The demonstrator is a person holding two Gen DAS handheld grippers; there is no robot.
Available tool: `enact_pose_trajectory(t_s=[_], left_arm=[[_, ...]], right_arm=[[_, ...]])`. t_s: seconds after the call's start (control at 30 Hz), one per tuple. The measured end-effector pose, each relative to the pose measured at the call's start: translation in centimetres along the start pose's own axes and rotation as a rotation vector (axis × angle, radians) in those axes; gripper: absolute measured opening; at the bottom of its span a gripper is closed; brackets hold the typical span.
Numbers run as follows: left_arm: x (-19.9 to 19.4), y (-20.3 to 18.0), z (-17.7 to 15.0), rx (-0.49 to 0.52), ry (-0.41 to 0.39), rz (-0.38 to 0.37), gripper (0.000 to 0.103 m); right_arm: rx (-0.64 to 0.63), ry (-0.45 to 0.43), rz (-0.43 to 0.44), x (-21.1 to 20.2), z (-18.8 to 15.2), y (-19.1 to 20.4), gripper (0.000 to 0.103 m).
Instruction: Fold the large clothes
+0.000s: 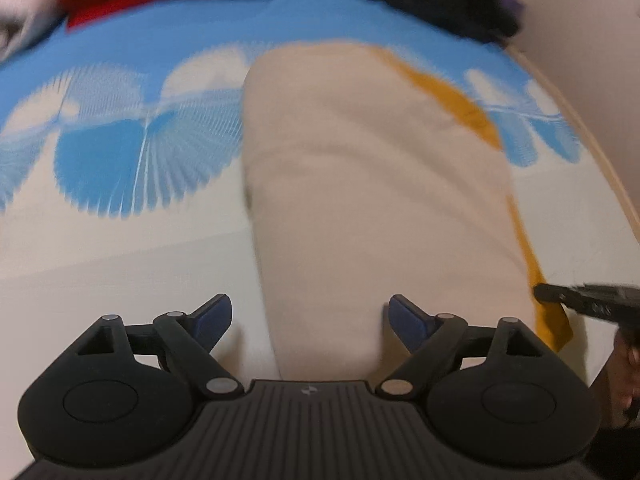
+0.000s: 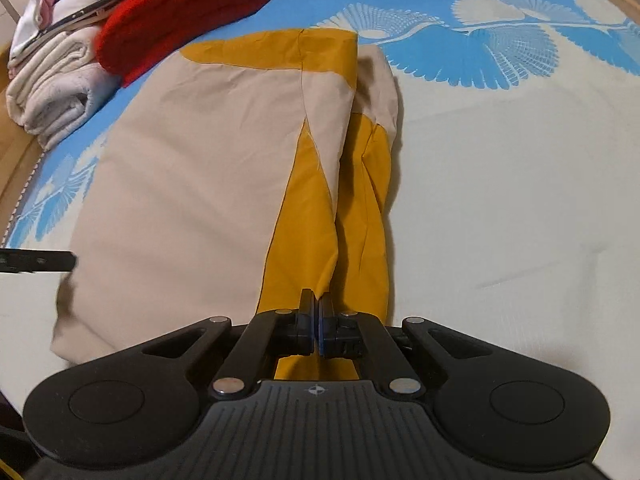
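While we've got the bed (image 2: 500,200) mostly free, with its blue fan-print sheet, the garment (image 2: 192,168) lies along the middle of it, beige with mustard panels, already narrowed into a long strip. Off at the far side sit a red knit (image 2: 180,12) and a stack of pale folded stuff (image 2: 52,96), well apart from where we're working.

Looks to us like we're mid-fold: lengthwise part done, near end about to go over. Our right gripper (image 2: 316,324) is pinched tight on the mustard edge (image 2: 308,240) at the near end. Our left gripper (image 1: 310,320) hangs wide apart over the beige near end, nothing between the pads (image 1: 408,322), touching nothing as far as we can tell.

Next up, we'd guess the left has to drop and clamp its corner so both ends lift together. Grab only the top layer and the strip will splay open.
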State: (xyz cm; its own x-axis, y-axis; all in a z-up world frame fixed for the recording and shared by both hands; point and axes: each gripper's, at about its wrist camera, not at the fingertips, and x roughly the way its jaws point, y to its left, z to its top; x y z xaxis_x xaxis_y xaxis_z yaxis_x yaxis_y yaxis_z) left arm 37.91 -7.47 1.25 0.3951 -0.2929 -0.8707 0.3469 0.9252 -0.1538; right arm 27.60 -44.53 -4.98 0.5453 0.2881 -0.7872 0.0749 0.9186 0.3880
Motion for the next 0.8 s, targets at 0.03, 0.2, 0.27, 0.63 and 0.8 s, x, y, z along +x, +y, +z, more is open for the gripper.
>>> enact_pose_trajectory(t_s=[0.03, 0.2, 0.27, 0.63, 0.8], left_arm=[[1.0, 0.2, -0.6, 0.015, 0.043, 0.023, 0.092], [-0.2, -0.4, -2.7, 0.063, 0.023, 0.109, 0.095], [-3.6, -2.0, -3.3, 0.105, -0.115, 0.179, 0.096], [-19.1, -8.0, -12.8, -0.004, -0.481, 0.139, 0.103], [-22.6, -10.7, -19.1, 0.024, -0.528, 0.167, 0.103]], right_arm=[[-0.004, -0.008, -0.006, -0.1, 0.1, 0.3, 0.001], [-0.05, -0.109, -0.109, -1.8, 0.2, 1.8, 0.006], [-0.063, -0.191, -0.183, -3.9, 0.0, 2.7, 0.019], [-0.106, -0.504, -0.225, -16.8, -5.5, 8.5, 0.042], [-0.131, -0.521, -0.23, -20.0, -10.9, 10.8, 0.044]])
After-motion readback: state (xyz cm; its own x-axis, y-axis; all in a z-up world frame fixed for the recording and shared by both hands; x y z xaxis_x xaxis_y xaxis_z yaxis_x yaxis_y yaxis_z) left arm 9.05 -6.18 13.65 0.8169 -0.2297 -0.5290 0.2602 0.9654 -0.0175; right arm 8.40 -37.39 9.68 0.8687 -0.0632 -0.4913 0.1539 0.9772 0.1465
